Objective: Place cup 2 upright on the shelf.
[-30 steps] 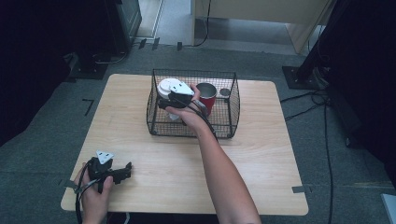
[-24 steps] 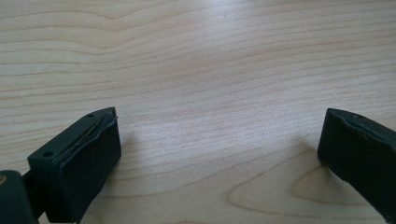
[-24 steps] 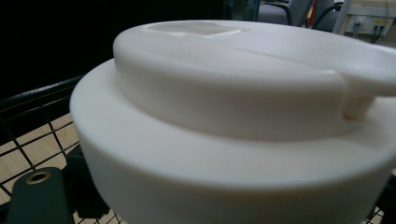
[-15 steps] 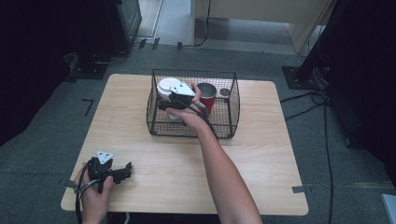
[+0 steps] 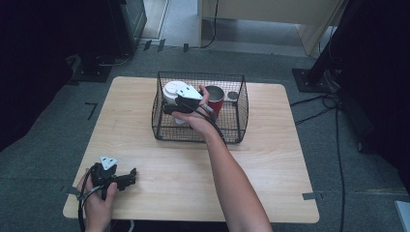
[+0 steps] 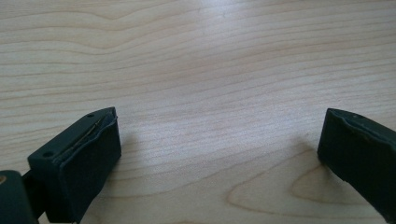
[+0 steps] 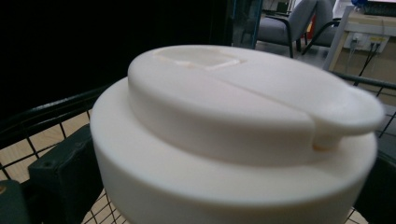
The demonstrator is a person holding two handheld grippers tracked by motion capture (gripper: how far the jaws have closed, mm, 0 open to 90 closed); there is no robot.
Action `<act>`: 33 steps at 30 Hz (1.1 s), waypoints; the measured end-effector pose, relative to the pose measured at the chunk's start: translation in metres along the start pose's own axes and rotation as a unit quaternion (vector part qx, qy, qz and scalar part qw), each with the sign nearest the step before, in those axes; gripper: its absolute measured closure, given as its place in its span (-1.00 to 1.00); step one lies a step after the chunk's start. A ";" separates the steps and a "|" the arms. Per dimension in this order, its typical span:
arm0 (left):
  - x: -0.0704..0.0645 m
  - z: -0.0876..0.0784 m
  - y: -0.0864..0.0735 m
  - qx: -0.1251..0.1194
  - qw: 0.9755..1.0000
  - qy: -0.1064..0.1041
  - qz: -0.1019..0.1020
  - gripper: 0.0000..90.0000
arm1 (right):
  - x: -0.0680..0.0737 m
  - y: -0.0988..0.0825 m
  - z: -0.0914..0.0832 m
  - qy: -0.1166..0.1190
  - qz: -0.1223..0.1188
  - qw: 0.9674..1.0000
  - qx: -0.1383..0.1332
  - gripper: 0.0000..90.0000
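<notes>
**White lidded cup in the wire basket, right gripper spread around it**

One white cup with a white flip lid (image 7: 243,135) stands upright in the left part of the black wire basket (image 5: 237,128), near its back wall. Right gripper (image 5: 170,109) reaches into the basket; its jaws have just been opening and now stand wide on either side of the cup, which sits between them. Whether the pads touch the cup I cannot tell.

Basket contents, counted: three things. The white cup; one red cup (image 5: 214,98), open-topped, just beside it to the right; one small grey round thing (image 5: 233,95) at the back right corner, too small to identify.

Basket sits on the wooden surface (image 5: 270,159), toward the far edge. Left gripper (image 5: 126,178) rests at the near left corner, jaws spread, bare wood between them.
</notes>
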State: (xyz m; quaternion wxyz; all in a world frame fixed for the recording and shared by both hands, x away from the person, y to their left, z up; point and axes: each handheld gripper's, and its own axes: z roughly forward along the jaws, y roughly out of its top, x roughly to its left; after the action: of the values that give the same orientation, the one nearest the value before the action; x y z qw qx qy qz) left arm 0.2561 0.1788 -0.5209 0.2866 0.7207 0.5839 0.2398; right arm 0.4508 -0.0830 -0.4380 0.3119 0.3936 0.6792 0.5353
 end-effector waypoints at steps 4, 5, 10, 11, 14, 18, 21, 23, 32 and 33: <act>0.000 0.000 0.000 0.001 1.000 0.000 0.001 -1.00 | -0.001 0.003 -0.002 -0.001 0.002 1.000 -0.006 -0.98; 0.000 0.000 0.000 0.001 1.000 0.000 0.001 -1.00 | -0.001 0.004 -0.002 -0.001 0.001 1.000 -0.008 -0.98; 0.000 0.000 0.000 0.001 1.000 0.000 0.001 -1.00 | -0.001 0.005 -0.004 -0.002 -0.002 1.000 -0.016 -0.98; 0.000 0.000 0.000 0.001 1.000 0.000 0.001 -1.00 | -0.001 0.006 -0.004 -0.003 -0.001 1.000 -0.017 -0.98; 0.000 0.000 0.000 0.001 1.000 0.000 0.001 -1.00 | -0.001 0.008 -0.006 -0.002 0.000 1.000 -0.022 -0.98; 0.000 0.000 0.000 0.000 1.000 0.000 0.001 -1.00 | -0.001 0.010 -0.008 -0.008 -0.001 1.000 -0.027 -0.98; 0.000 0.000 0.000 0.000 1.000 0.000 0.001 -1.00 | 0.000 0.014 -0.009 -0.009 -0.003 0.999 -0.032 -0.98; 0.000 0.000 0.000 0.000 1.000 0.000 0.001 -1.00 | -0.001 0.016 -0.010 -0.008 -0.004 0.999 -0.035 -0.98; 0.000 0.000 0.000 0.001 1.000 0.000 0.001 -1.00 | -0.005 0.029 -0.020 -0.007 -0.002 0.999 -0.051 -0.98; 0.000 0.000 0.000 0.001 1.000 0.000 0.001 -1.00 | -0.006 0.031 -0.022 -0.007 -0.003 0.999 -0.053 -0.98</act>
State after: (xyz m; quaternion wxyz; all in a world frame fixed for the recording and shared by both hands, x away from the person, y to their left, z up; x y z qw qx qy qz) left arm 0.2561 0.1788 -0.5208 0.2860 0.7212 0.5836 0.2396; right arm 0.4416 -0.0947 -0.4031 0.3384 0.3788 0.6487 0.5667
